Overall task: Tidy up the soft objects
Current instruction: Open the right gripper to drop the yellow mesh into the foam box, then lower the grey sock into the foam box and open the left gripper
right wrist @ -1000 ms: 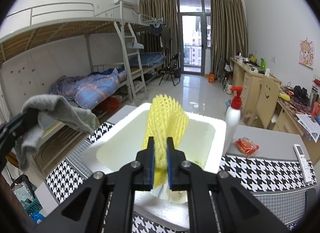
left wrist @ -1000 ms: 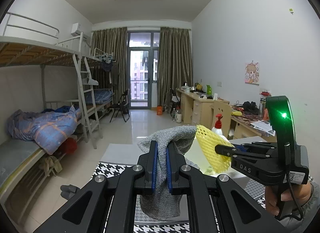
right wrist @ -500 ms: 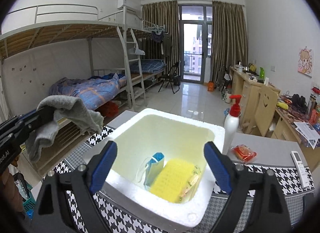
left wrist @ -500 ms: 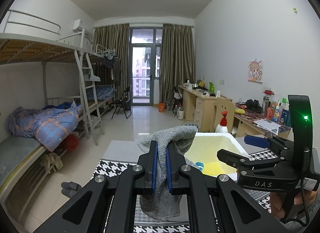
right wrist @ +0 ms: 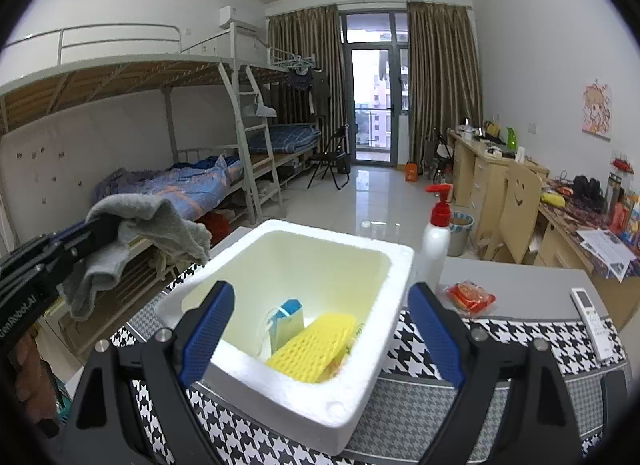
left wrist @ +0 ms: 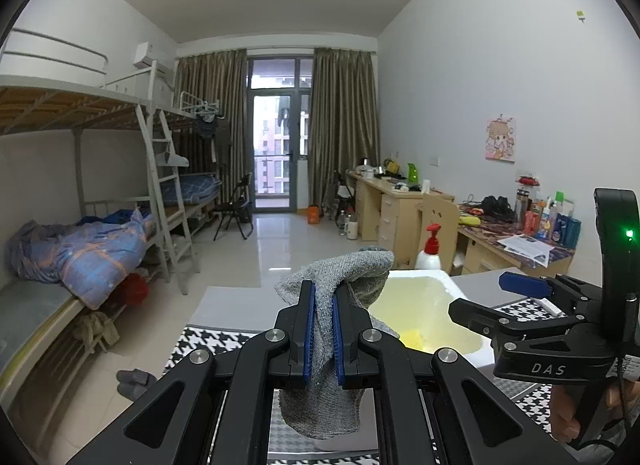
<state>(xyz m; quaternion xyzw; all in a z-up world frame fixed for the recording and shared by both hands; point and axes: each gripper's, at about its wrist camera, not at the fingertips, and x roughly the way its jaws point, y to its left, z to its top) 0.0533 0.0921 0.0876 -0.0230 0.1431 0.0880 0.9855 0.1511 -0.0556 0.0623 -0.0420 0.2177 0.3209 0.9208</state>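
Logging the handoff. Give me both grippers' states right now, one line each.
Left gripper: shut on the grey sock.
Right gripper: open, holding nothing; jaws just opened, yellow foam net lies in the foam box.

We see a white pump bottle (right wrist: 436,243) with a red top standing just beside the far right corner of the foam box, and near it a red snack packet (right wrist: 470,297) lying flat. A white remote (right wrist: 592,321) rests well to the right on the houndstooth cloth (right wrist: 500,341). Along the left wall stands a bunk bed (left wrist: 80,137) with a rumpled blue quilt (left wrist: 92,253).
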